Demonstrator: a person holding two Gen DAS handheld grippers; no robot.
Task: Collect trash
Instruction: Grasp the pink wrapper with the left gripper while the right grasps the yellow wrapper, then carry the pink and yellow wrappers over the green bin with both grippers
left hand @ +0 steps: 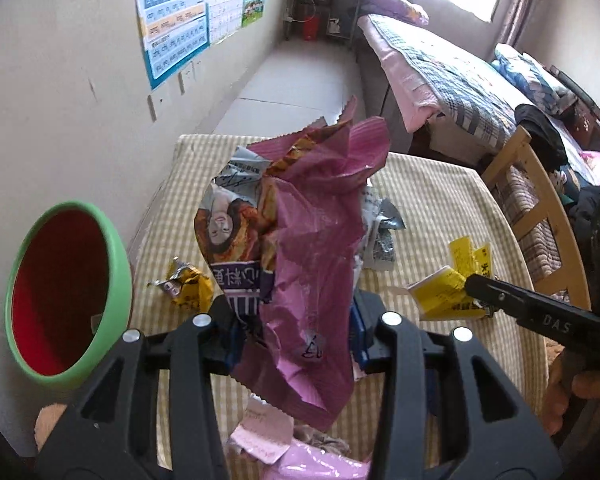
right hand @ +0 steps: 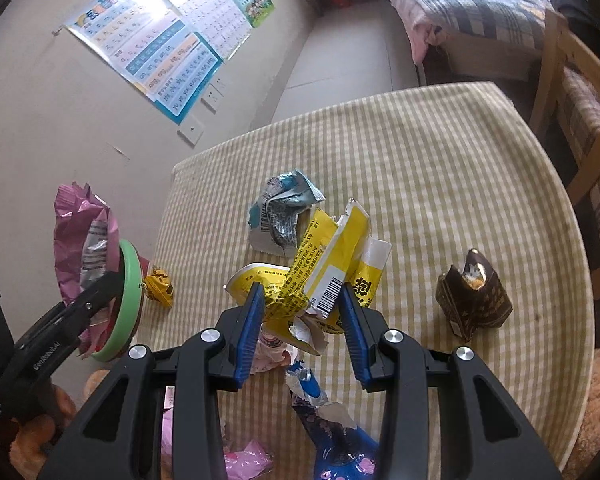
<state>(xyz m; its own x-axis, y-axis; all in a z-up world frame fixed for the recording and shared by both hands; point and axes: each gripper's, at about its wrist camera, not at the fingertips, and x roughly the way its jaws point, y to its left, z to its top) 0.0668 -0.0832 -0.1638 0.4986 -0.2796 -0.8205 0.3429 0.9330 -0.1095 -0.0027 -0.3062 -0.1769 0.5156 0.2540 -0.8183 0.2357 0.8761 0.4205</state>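
My left gripper (left hand: 296,320) is shut on a large crumpled pink snack bag (left hand: 312,216), lifted off the checked tablecloth (left hand: 432,208). That pink bag (right hand: 80,232) also shows in the right wrist view, right beside the green-rimmed red bin (right hand: 126,304). The bin (left hand: 66,292) gapes at the left of the left wrist view. My right gripper (right hand: 302,320) is shut on a torn yellow wrapper (right hand: 332,256), raised a little over the table. The same yellow wrapper (left hand: 448,284) sits in the right gripper's fingertips (left hand: 474,284).
Loose trash on the table: a silver-blue wrapper (right hand: 284,208), a small yellow wrapper (right hand: 160,282), a brown carton (right hand: 474,300), a blue wrapper (right hand: 332,428) and pink wrappers (right hand: 246,458). A wooden chair (right hand: 572,92) and a bed (left hand: 440,64) stand beyond the table.
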